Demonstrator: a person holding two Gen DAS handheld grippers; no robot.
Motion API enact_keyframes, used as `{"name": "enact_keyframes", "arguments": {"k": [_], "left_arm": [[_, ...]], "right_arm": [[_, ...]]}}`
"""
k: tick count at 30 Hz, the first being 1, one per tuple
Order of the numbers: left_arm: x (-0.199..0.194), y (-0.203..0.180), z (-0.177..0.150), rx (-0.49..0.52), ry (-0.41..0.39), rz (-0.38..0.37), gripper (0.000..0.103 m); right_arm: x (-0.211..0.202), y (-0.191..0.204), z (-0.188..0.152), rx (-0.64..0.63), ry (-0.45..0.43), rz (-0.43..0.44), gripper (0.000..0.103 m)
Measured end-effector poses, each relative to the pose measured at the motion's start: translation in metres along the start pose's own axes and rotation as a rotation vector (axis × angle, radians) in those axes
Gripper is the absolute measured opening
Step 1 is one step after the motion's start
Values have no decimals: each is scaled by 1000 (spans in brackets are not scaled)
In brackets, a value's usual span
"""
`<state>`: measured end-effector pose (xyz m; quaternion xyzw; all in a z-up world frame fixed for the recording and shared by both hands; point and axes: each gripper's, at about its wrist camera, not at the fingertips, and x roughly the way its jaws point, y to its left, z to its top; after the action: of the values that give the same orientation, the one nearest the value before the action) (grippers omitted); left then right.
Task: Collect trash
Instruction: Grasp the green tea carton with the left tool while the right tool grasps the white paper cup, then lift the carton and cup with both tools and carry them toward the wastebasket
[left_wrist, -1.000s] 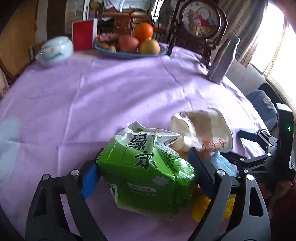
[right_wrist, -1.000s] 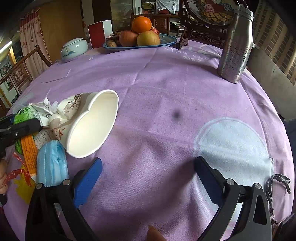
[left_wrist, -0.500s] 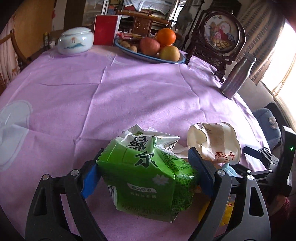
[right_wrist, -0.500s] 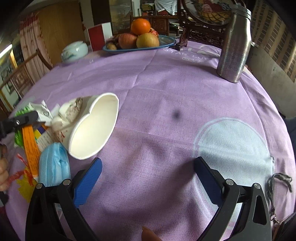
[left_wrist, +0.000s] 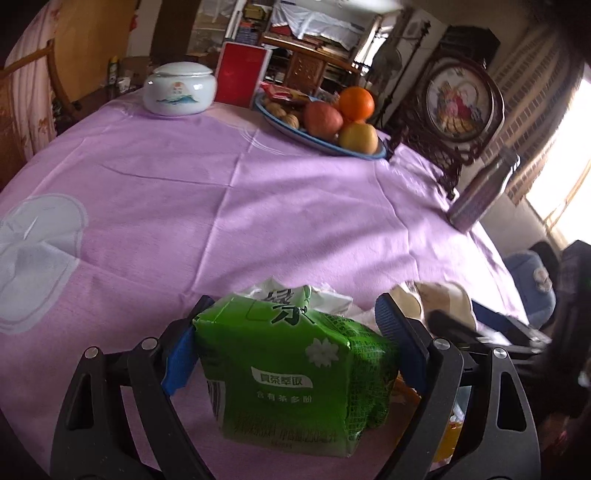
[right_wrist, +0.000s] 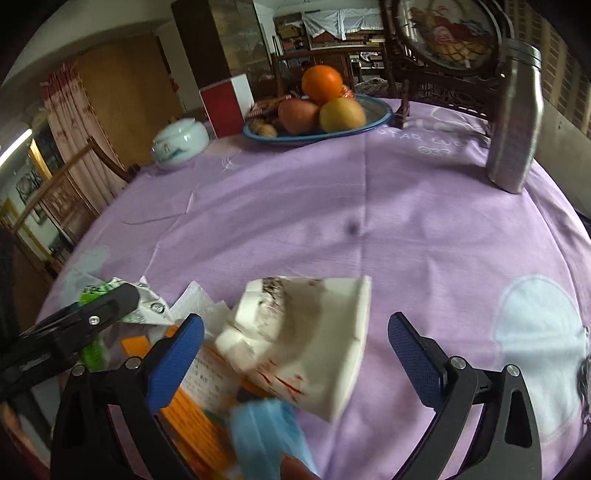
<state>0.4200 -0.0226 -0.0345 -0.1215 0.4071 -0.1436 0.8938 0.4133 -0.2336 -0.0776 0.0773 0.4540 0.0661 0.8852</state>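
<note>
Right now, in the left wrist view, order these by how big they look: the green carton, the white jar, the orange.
Largest to smallest:
1. green carton, though nearest the camera
2. white jar
3. orange

A round counter (left_wrist: 258, 206) in lilac cloth fills the room, bright window (left_wrist: 565, 177) at three o'clock, wooden chair (right_wrist: 74, 177) at nine, bookshelves (left_wrist: 295, 33) at twelve.

A round table under a purple tablecloth (left_wrist: 295, 206) carries everything. Taking the blue fruit plate (right_wrist: 373, 118) at the far edge as landmark: a white lidded porcelain jar (left_wrist: 180, 88) and a red box (left_wrist: 242, 78) stand to its left, a steel flask (right_wrist: 515, 122) to its right. Well nearer than the plate lies the litter: a crumpled paper cup (right_wrist: 306, 332), a blue face mask (right_wrist: 266, 435), white tissue (right_wrist: 195, 306) and orange wrappers (right_wrist: 192, 410).
</note>
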Motion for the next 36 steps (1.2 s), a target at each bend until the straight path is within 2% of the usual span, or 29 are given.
{"name": "enact_keyframes", "arguments": {"k": [2, 6, 8, 11, 13, 15, 17, 19, 20, 22, 23, 24, 27, 28, 29, 32, 34, 35, 36], "left_arm": [[1, 4, 1, -15, 9, -2, 85], [8, 0, -1, 6, 44, 14, 85], [11, -5, -3, 33, 52, 44, 85], [17, -7, -6, 56, 76, 85, 85], [21, -2, -7, 38, 96, 74, 85], [21, 0, -6, 28, 105, 37, 77], [19, 0, -6, 31, 100, 22, 75], [17, -4, -7, 49, 93, 24, 74], [17, -6, -8, 58, 93, 13, 73], [19, -11, -11, 79, 113, 9, 80], [22, -12, -13, 85, 123, 31, 89], [27, -12, -14, 92, 141, 65, 92], [30, -15, -16, 118, 142, 87, 93], [29, -18, -17, 136, 139, 89, 90], [28, -20, -18, 151, 134, 59, 78], [15, -22, -18, 167, 74, 61, 71], [-1, -15, -13, 133, 8, 34, 67], [-12, -8, -9, 95, -34, 2, 52], [-18, -2, -7, 70, -52, -28, 47]], "right_arm": [[13, 11, 3, -32, 29, -55, 98], [32, 12, 1, -71, 56, -93, 97], [37, -2, 3, -20, 88, -44, 97], [33, -19, 9, 14, 65, -76, 97], [31, -30, 11, 41, 57, -77, 96], [30, -41, 12, 70, 56, -66, 96], [25, -43, 13, 82, 41, -61, 96], [18, -42, 12, 80, 16, -43, 72], [16, -43, 13, 77, 25, -22, 71], [10, -46, 13, 96, 20, -9, 71], [10, -46, 13, 93, 21, -23, 71], [12, -47, 12, 87, 26, -21, 71], [21, -48, 9, 92, 60, -29, 71], [21, -44, 9, 71, 54, -45, 71], [22, -42, 9, 56, 58, -57, 71], [16, -43, 9, 76, 38, -40, 71], [8, -47, 13, 99, 7, -16, 71], [0, -48, 15, 109, -23, 7, 71], [-6, -50, 16, 113, -40, 25, 71]]}}
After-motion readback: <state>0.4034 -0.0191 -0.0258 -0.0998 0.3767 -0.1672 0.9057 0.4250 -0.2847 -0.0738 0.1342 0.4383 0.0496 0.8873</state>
